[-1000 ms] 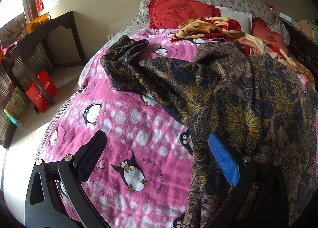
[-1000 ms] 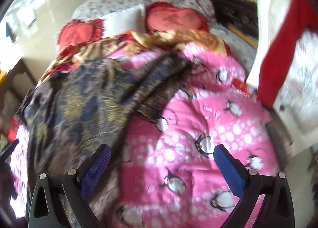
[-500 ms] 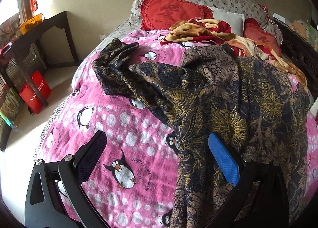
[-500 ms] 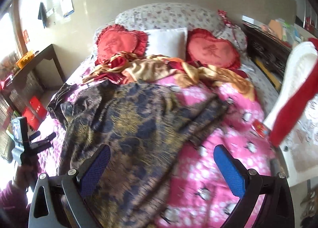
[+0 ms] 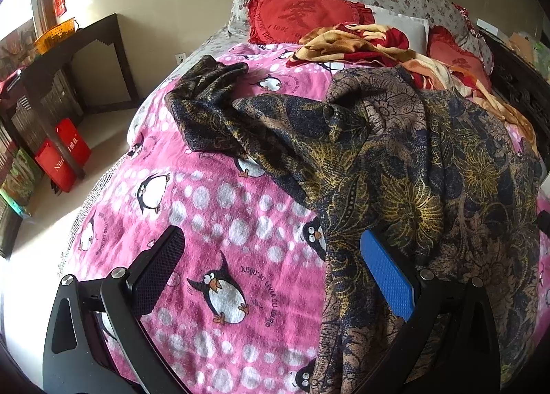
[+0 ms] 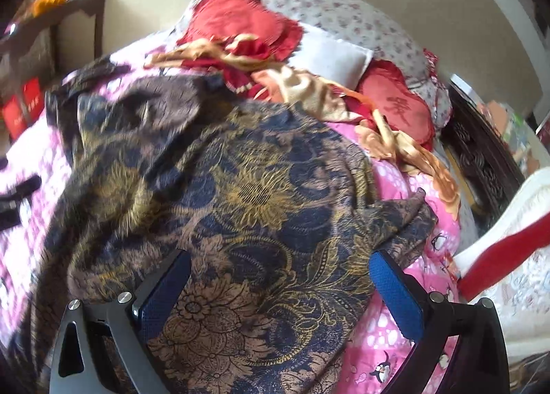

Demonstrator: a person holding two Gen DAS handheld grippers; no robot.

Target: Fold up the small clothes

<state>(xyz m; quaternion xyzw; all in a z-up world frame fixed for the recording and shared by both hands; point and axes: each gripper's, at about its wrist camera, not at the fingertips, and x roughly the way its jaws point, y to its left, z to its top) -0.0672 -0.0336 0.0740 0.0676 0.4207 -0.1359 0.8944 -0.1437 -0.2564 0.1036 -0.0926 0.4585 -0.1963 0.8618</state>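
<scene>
left gripper [image 5: 271,270] released, over the pink penguin blanket [image 5: 213,208], its blue pad at the garment's near edge | right gripper [image 6: 280,285] released, over the garment | dark floral garment [image 5: 395,167] spread crumpled on the blanket | beyond the garment: red-gold cloth [image 5: 361,46], red heart cushion [image 5: 302,12]

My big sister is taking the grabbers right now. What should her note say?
Left hand-held gripper: open, holding nothing, over the pink penguin blanket at the garment's left edge.
Right hand-held gripper: open, holding nothing, above the garment's middle.
The dark floral garment lies rumpled and spread on the bed, one sleeve bunched toward the far left.
Done: no fold is visible.
Left: smooth it flat, lay the sleeves in, then fold it.
</scene>
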